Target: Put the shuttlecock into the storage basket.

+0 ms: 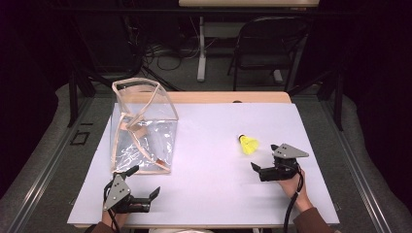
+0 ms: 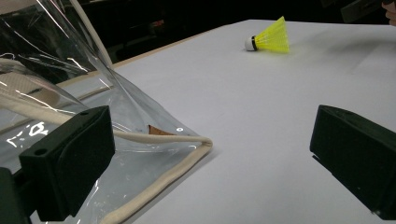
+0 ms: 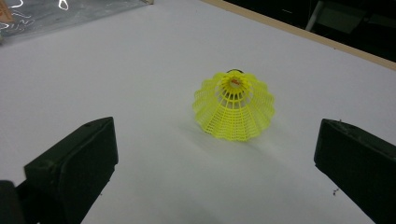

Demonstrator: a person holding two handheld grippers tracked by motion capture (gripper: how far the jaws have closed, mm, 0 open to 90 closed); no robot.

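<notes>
On the right half of the bench (image 1: pixel 204 145), the yellow shuttlecock (image 1: pixel 249 144) is lying just ahead of the right gripper (image 1: pixel 265 159), whose own view is showing the skirt's open mesh between spread jaws. The left gripper (image 1: pixel 145 182), also spread, is hovering beside the clear bag (image 1: pixel 143 126), its view catching the bag's cream-trimmed corner.

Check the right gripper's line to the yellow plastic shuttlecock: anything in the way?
Nothing visible. The right gripper has its jaws wide open, pointed at the yellow plastic shuttlecock, with only bare white table between them. The clear plastic bag sits well off toward the left gripper.
</notes>
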